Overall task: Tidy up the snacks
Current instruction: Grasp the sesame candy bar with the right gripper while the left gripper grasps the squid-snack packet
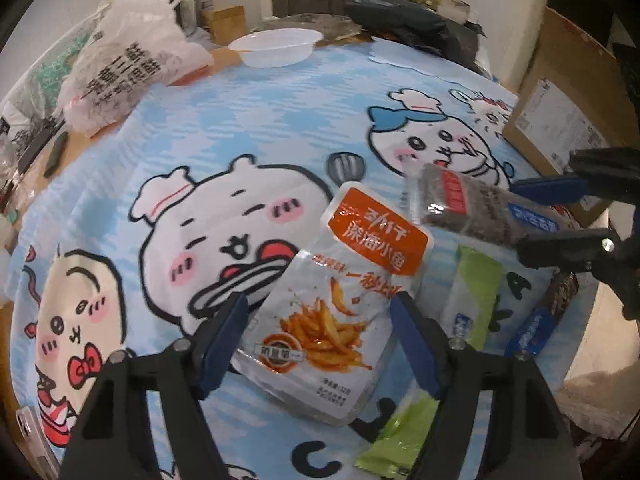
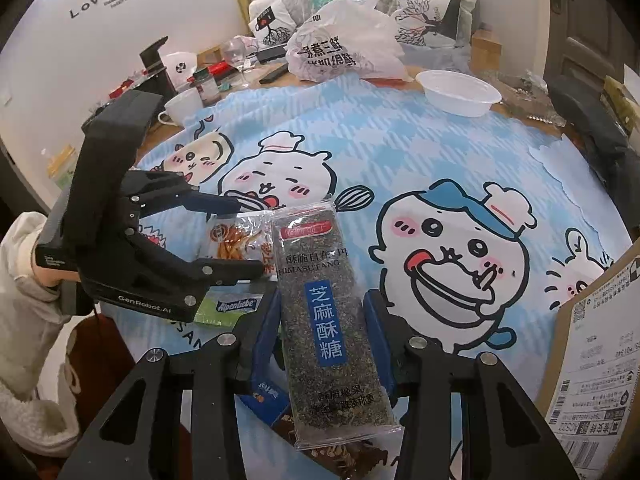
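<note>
Between the blue pads of the right gripper (image 2: 326,320) sits a long, flat sesame candy bar (image 2: 328,320) in clear crinkled film, its dark speckled slab showing through; both pads press its long edges, so it is clamped and lifted off the cloth, its far end pointing away from the jaws. Under it lie a blue-labelled packet (image 2: 266,398) and a brown one, partly hidden. Just to that gripper's left, the left gripper (image 1: 320,320) straddles a glossy silver fish snack pouch (image 1: 340,304) with an orange top band; the pouch tilts up between the jaws, the right pad against its edge, the left pad seeming just clear, so a firm grip cannot be confirmed. Beside the left gripper's right finger lie two soft green candy packets (image 1: 476,292), one running beneath the finger. All rest on a smooth blue-and-white cartoon-printed tablecloth (image 1: 248,128), which stretches wide and bare ahead of both grippers. At its far edge stands a round white plastic bowl (image 2: 460,90), then a crumpled white plastic bag (image 2: 340,48). A cardboard box (image 2: 600,360) walls off the right gripper's right side.
</note>
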`<state>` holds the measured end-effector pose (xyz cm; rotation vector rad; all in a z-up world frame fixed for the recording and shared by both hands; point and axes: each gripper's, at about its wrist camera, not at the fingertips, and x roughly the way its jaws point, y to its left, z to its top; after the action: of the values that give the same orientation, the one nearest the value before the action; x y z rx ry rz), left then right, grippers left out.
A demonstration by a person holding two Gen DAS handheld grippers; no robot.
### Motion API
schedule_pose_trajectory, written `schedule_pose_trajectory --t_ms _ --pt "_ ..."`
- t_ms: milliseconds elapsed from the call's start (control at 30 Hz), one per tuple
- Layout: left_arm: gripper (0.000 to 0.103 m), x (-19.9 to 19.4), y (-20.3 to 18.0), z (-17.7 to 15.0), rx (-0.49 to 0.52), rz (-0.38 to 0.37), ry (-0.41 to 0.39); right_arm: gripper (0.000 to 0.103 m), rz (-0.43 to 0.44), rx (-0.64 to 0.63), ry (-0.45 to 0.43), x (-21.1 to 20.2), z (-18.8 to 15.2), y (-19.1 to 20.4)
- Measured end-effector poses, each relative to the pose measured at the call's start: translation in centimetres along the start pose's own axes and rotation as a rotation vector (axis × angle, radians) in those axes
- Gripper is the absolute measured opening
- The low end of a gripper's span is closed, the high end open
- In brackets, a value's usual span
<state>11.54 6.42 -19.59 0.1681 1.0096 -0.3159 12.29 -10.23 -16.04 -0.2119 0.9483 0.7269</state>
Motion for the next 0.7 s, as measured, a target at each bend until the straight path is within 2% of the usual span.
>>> schedule_pose_trajectory --t_ms 133,200,300,367,433,567,700 --pt "0.059 -0.4 1.9 -0.3 -0.087 0.046 -0.011 0.038 0.002 0.004 -0.004 0.0 0.0 0.1" --pt "0.057 -0.7 2.8 -0.5 -0.137 0.061 -0.005 0.038 0.001 0.005 -0.004 0.0 0.0 0.1" --pt "0.057 -1.3 3.3 -1.1 -0.179 0.035 -0.002 0.038 -0.002 0.012 -0.006 -0.1 0.1 -0.1" --pt "0.059 -1.6 3.5 -1.4 -0.198 -0.015 -0.003 0.038 -0.004 0.015 -0.008 -0.2 0.2 -0.1" --pt "0.064 -1.8 3.4 -1.5 -0.208 -0.034 -0.002 0.038 -0.006 0.016 -0.009 -0.2 0.2 -0.2" --pt "0.072 -1.5 2.7 -1.2 -0.204 -0.018 0.002 0.038 -0.003 0.014 -0.007 -0.2 0.2 0.0" --pt "0.073 -0.8 1.6 -0.5 -0.178 0.049 0.010 0.038 0.002 0.010 -0.008 -0.2 0.1 0.1"
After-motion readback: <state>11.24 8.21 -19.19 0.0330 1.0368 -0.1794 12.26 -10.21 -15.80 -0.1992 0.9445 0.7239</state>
